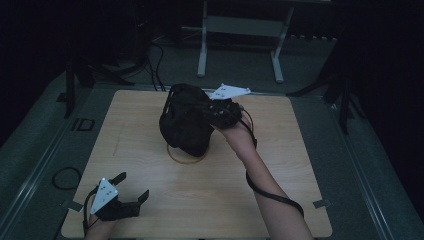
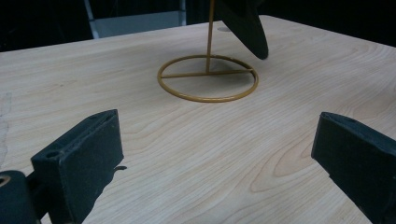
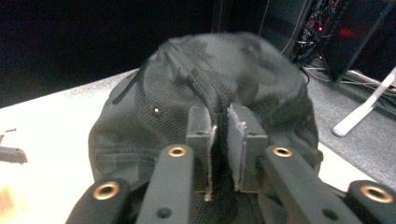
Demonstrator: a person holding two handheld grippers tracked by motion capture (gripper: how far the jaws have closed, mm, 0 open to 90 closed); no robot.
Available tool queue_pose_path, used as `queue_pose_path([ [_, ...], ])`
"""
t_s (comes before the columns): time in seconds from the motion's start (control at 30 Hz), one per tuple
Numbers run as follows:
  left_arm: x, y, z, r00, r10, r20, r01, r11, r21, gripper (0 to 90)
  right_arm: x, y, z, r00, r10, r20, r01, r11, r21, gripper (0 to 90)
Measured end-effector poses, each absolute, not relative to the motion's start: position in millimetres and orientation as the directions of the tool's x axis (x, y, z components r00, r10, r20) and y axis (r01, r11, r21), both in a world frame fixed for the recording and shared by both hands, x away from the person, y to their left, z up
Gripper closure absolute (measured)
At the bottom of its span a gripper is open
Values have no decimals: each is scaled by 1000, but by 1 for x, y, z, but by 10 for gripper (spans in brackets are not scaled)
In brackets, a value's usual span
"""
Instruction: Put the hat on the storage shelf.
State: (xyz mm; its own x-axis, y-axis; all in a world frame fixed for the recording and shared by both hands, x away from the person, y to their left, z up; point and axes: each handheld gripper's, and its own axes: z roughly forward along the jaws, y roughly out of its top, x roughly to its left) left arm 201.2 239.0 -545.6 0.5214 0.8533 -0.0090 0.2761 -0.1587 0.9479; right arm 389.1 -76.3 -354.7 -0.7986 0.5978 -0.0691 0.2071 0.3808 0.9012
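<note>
Fingers (image 3: pixel 201 135) half-buried in cap (image 3: pixel 205 88) fabric (stand's (image 2: pixel 208 77) top hidden)

We count one black mesh cap (image 1: pixel 185 120), one gold wire stand (image 2: pixel 208 77) beneath it, and one wooden table (image 1: pixel 210 200) carrying the stand. We also count two grippers: one (image 1: pixel 220 114) at the cap, one (image 1: pixel 129 189) well apart from it.

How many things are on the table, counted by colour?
Black: 1, the cap, pinched by the right gripper.
Gold: 1, the wire stand.
Total: 2 things. The left gripper holds nothing.
</note>
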Motion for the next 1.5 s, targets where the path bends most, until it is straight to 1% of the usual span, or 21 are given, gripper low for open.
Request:
queue_pose_path([
  [0.07,201,239,-546,524,852,-12,278,-158,947,26,390,-75,-356,-797,600,-63,211,375,903,731],
  [0.3,201,240,-546,523,852,-28,281,-141,949,26,389,-72,-354,-806,589,-66,207,385,899,555],
  [0.6,201,239,-546,525,851,-27,284,-146,948,26,386,-75,-349,-803,593,-67,200,373,906,481],
  [0.63,201,238,-547,526,850,-27,284,-145,948,26,386,-76,-349,-801,595,-66,202,373,906,460],
  [0.77,202,238,-547,529,848,-30,286,-145,947,25,386,-79,-349,-801,596,-55,209,365,907,444],
  [0.87,202,237,-547,530,847,-31,286,-144,947,26,384,-81,-349,-805,591,-56,205,365,908,408],
  [0.97,202,237,-547,529,848,-32,287,-144,947,26,382,-85,-350,-811,583,-51,207,367,907,352],
  [1.03,202,237,-547,529,848,-28,287,-147,947,26,381,-87,-352,-824,565,-32,215,365,906,293],
  [1.1,202,238,-547,530,848,-29,287,-147,947,26,380,-89,-354,-823,566,-33,217,367,905,261],
  [1.17,202,237,-547,528,849,-28,288,-148,946,26,378,-93,-357,-837,546,-25,213,367,905,173],
  [1.27,202,237,-547,528,849,-30,288,-146,946,26,375,-98,-361,-846,533,-9,216,360,908,142],
  [1.5,202,237,-548,528,848,-38,292,-139,946,26,371,-112,-371,-846,532,-31,203,377,904,135],
])
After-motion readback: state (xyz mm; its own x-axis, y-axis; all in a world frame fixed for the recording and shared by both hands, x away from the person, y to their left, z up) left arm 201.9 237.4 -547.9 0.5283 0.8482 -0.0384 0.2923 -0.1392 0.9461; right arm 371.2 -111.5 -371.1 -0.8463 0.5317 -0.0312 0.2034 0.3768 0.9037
